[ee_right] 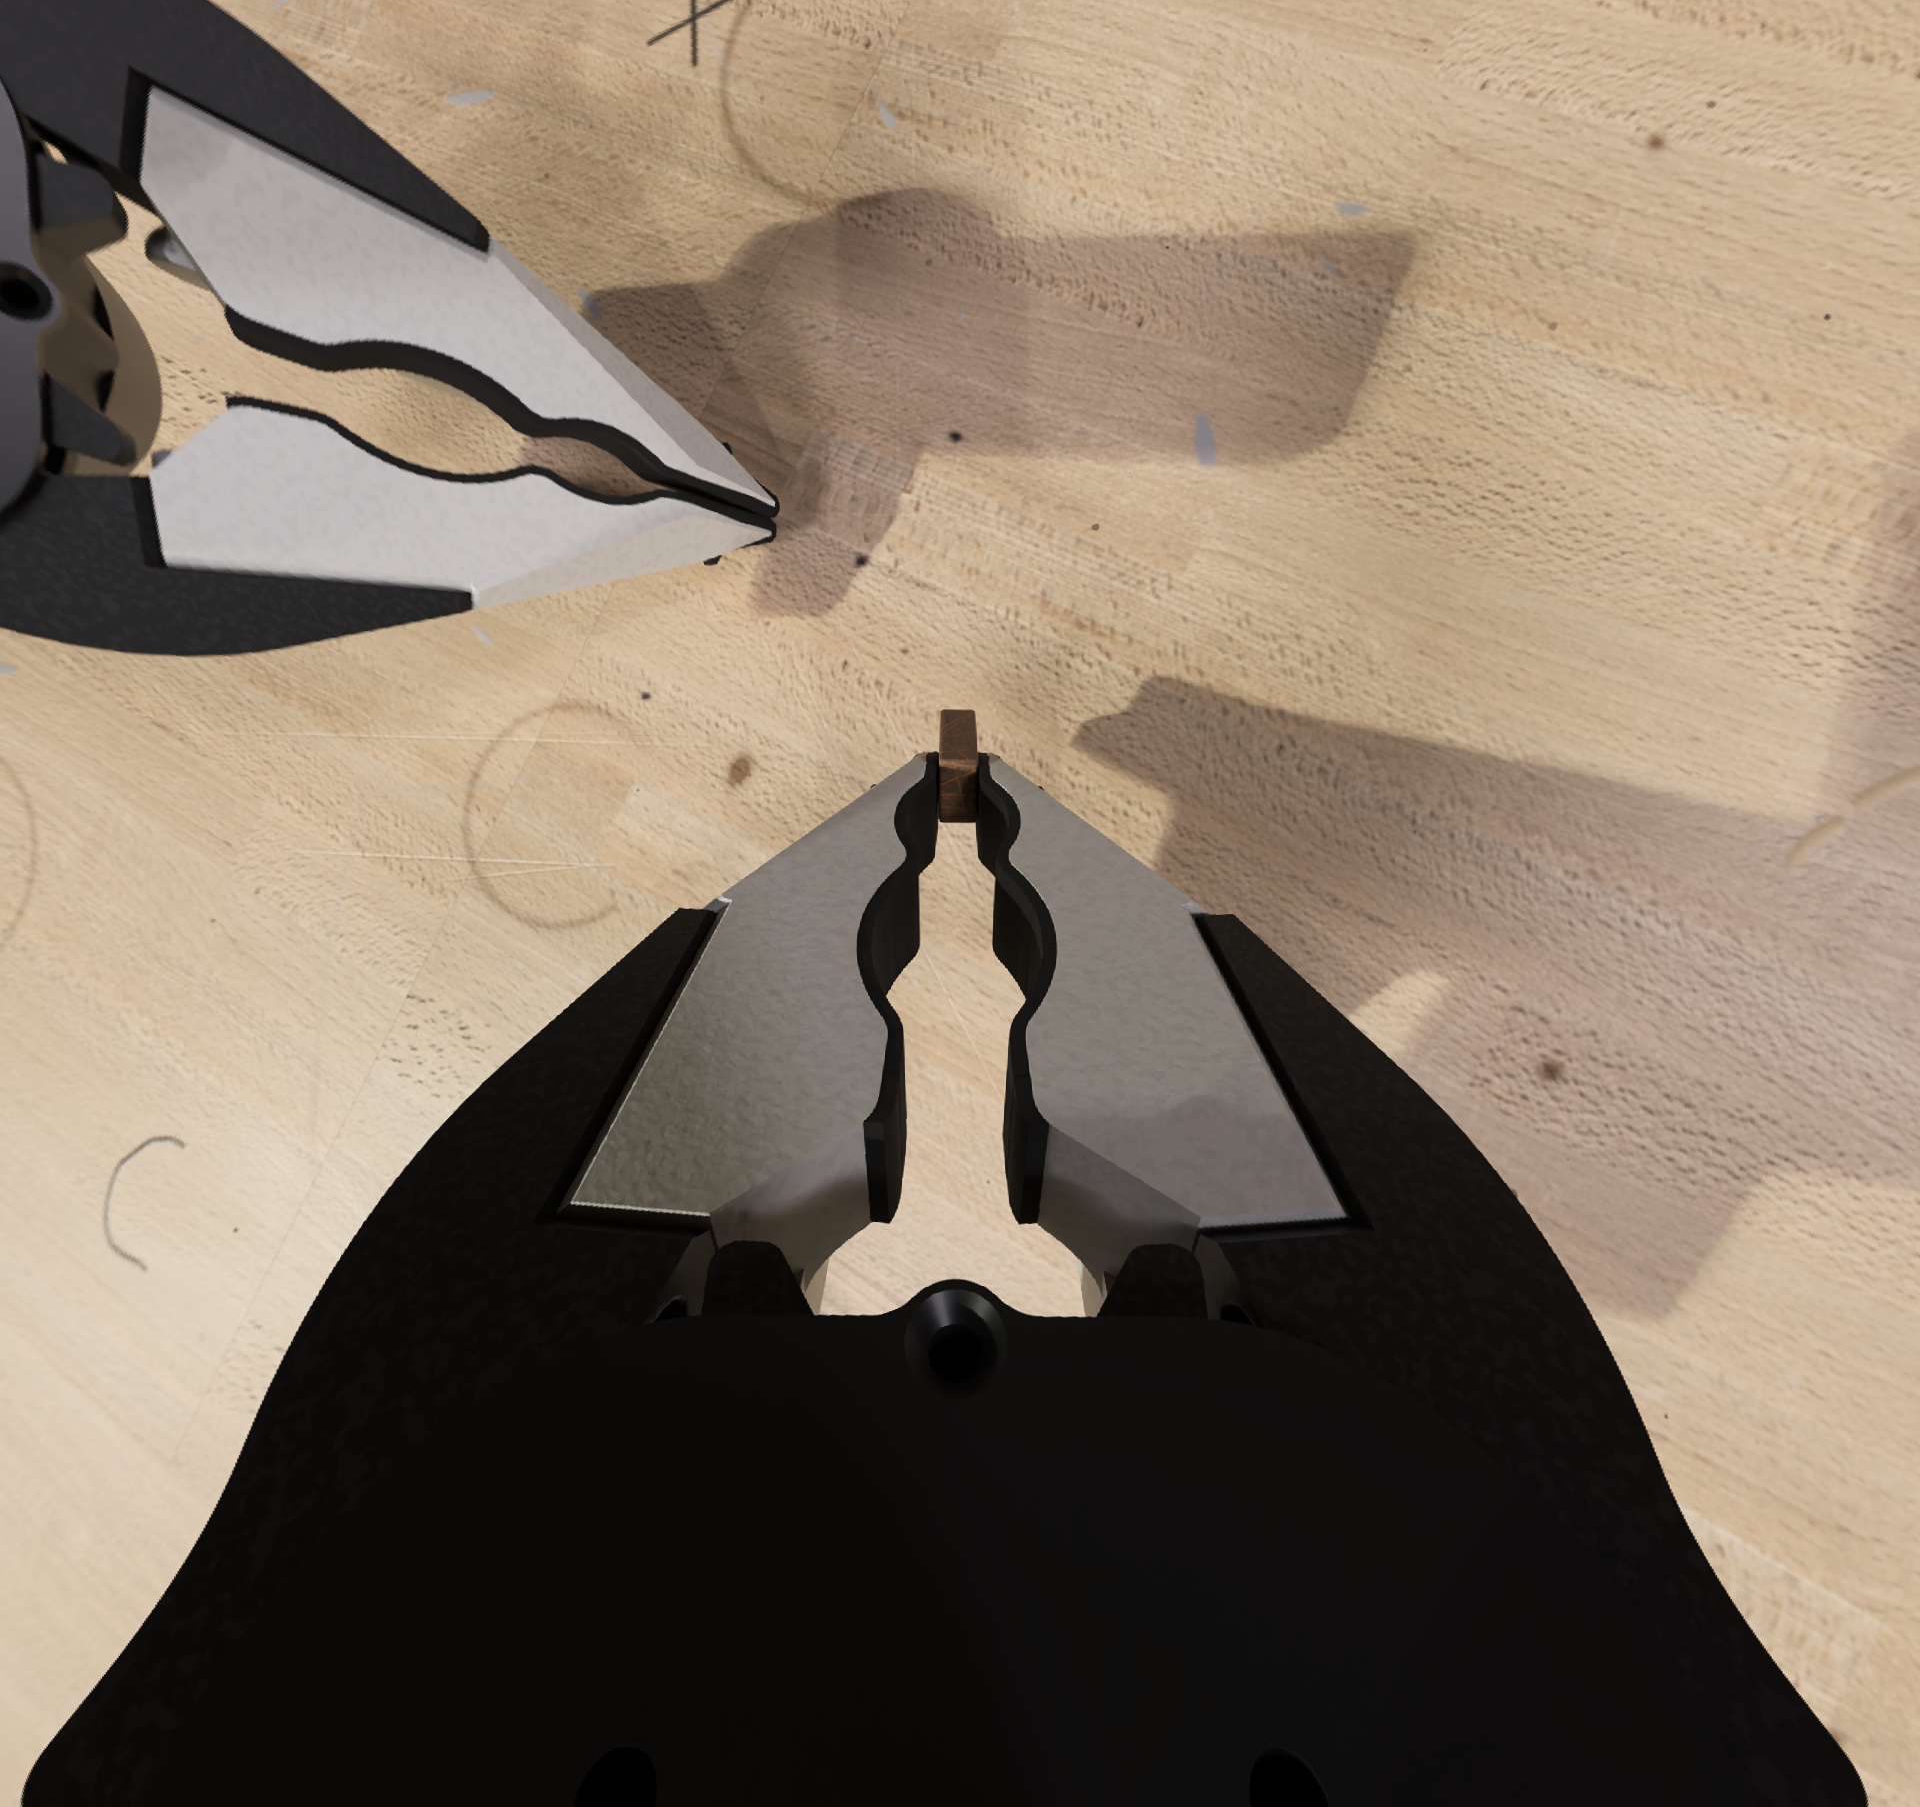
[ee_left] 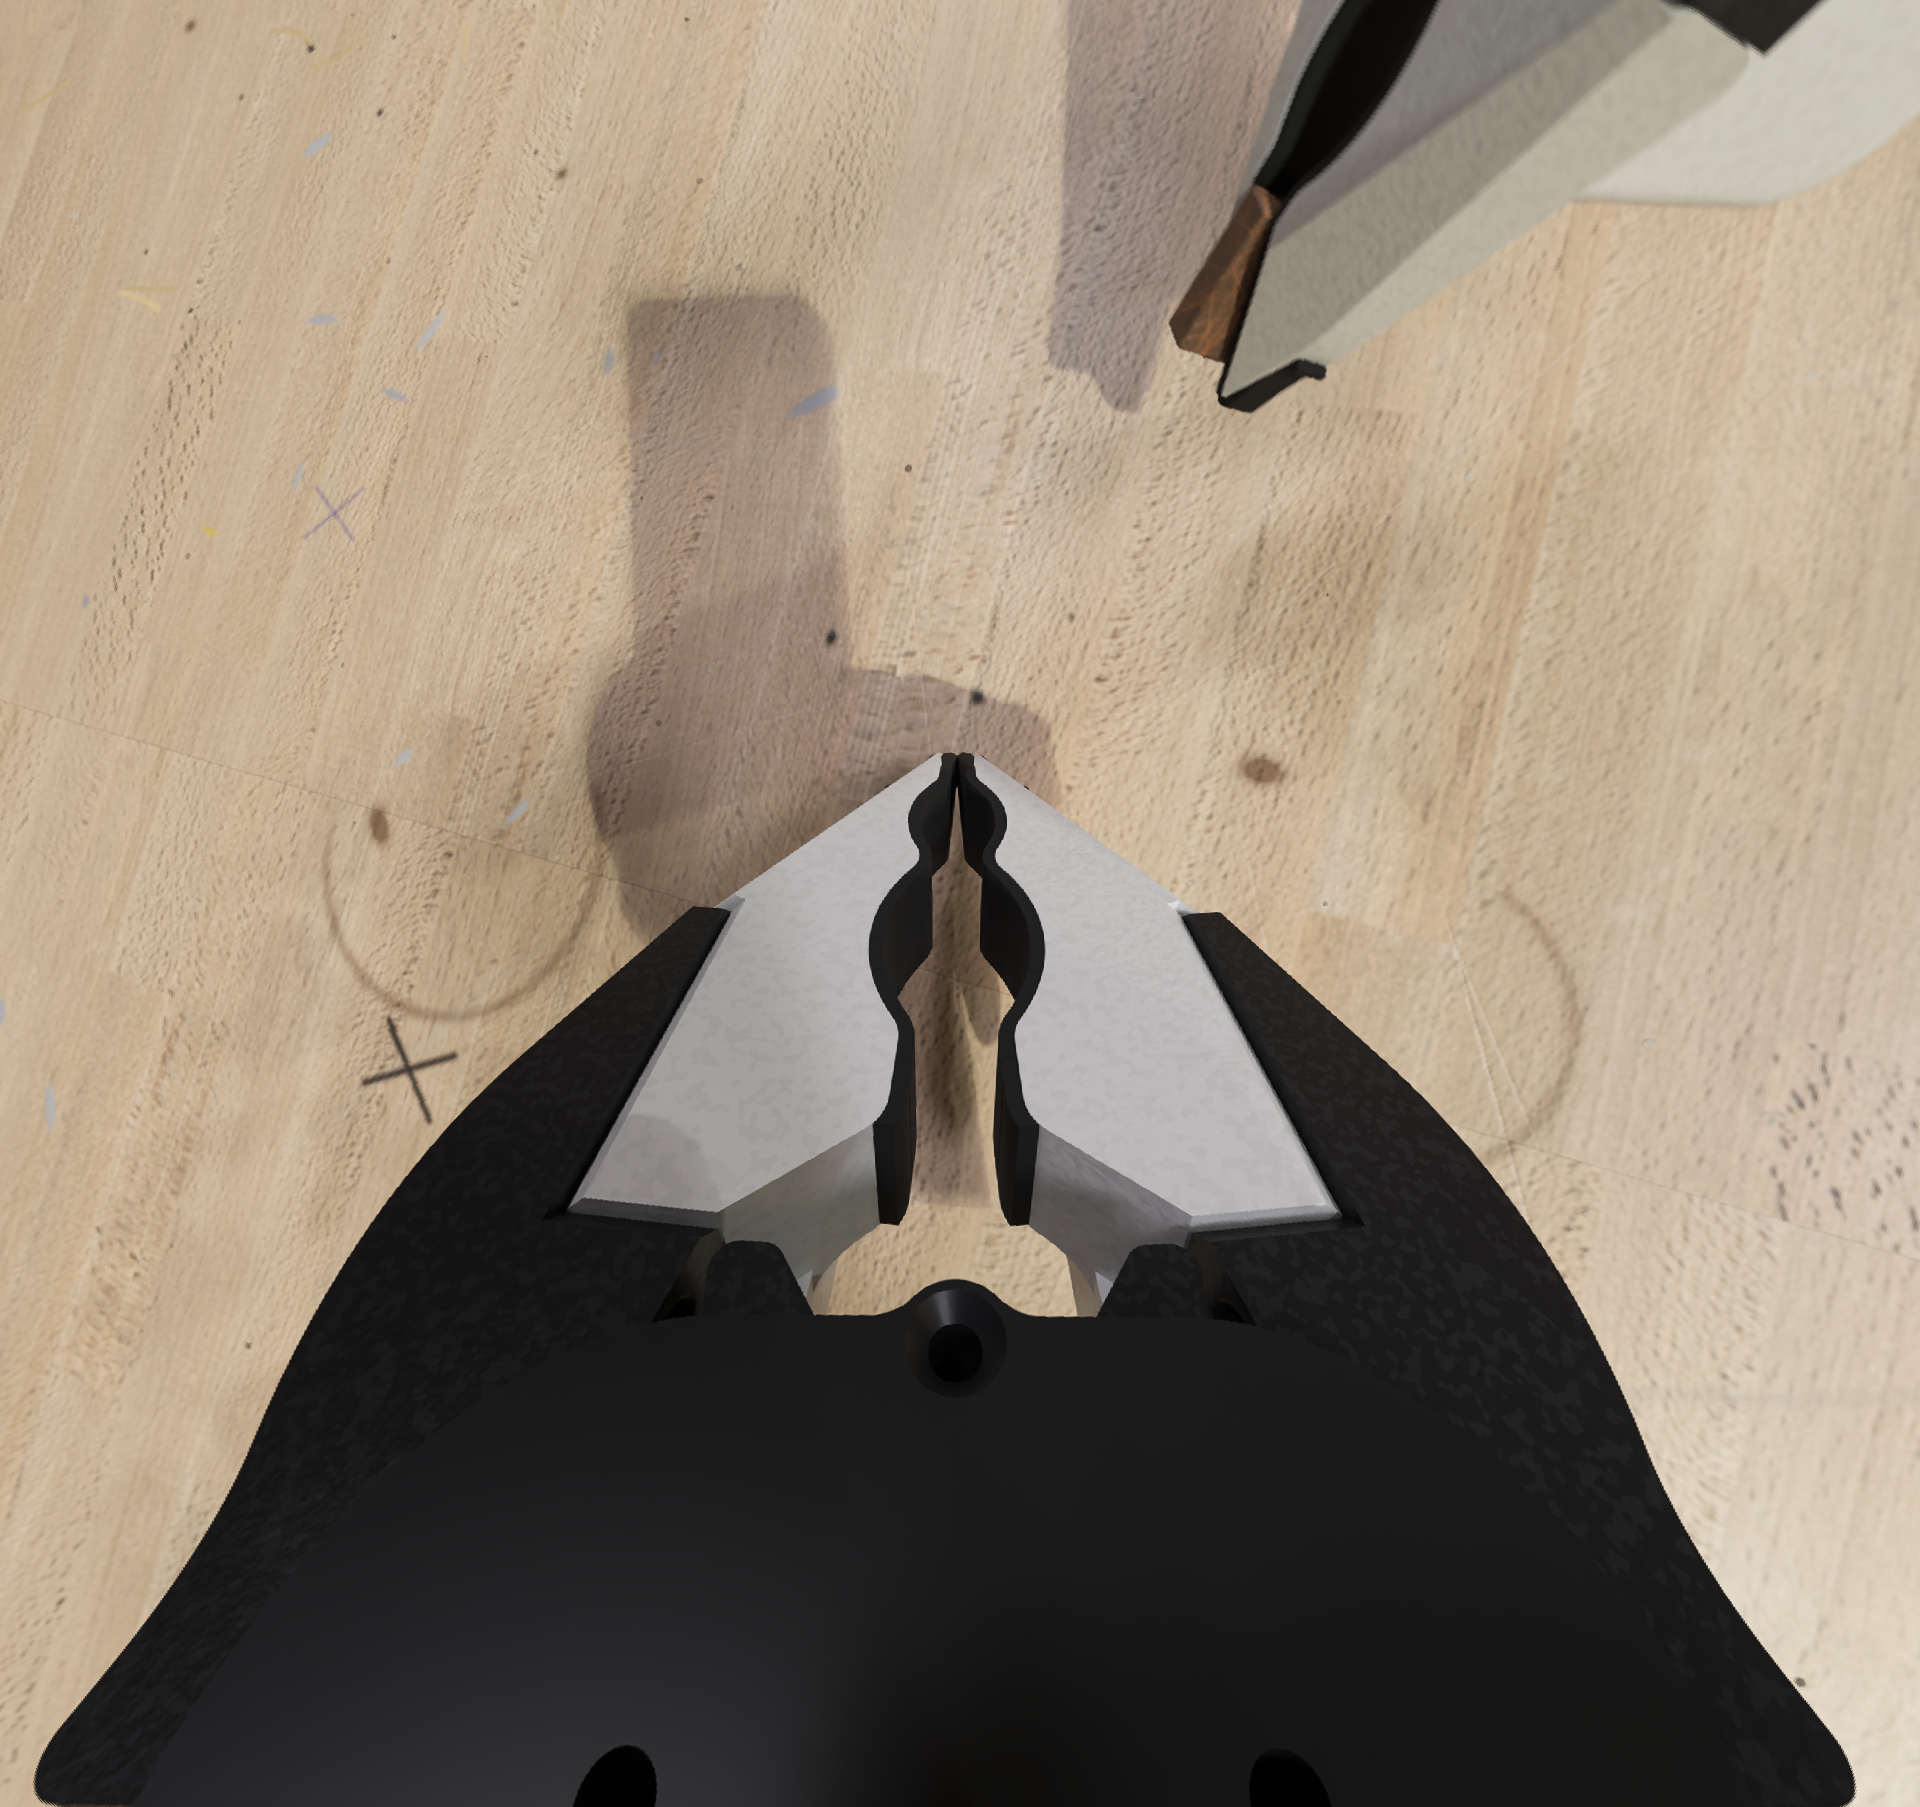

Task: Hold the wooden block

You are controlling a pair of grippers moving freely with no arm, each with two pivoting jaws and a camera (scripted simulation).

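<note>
The wooden block (ee_right: pixel 957 765) is a small, thin, reddish-brown piece. My right gripper (ee_right: pixel 957 789) is shut on it at the fingertips and holds it above the table, its top end sticking out past the tips. In the left wrist view the block (ee_left: pixel 1224 280) shows at the tips of the right gripper (ee_left: pixel 1252 323) at the upper right. My left gripper (ee_left: pixel 956 762) is shut and empty, tips together, over the table. It also shows in the right wrist view (ee_right: pixel 767 516) at the upper left, apart from the block.
A pale wooden tabletop (ee_left: pixel 312 614) fills both views, with ring stains, small specks and pencilled cross marks (ee_left: pixel 410 1069) (ee_right: pixel 694 14). Soft shadows of both grippers lie on the wood (ee_right: pixel 1091 323).
</note>
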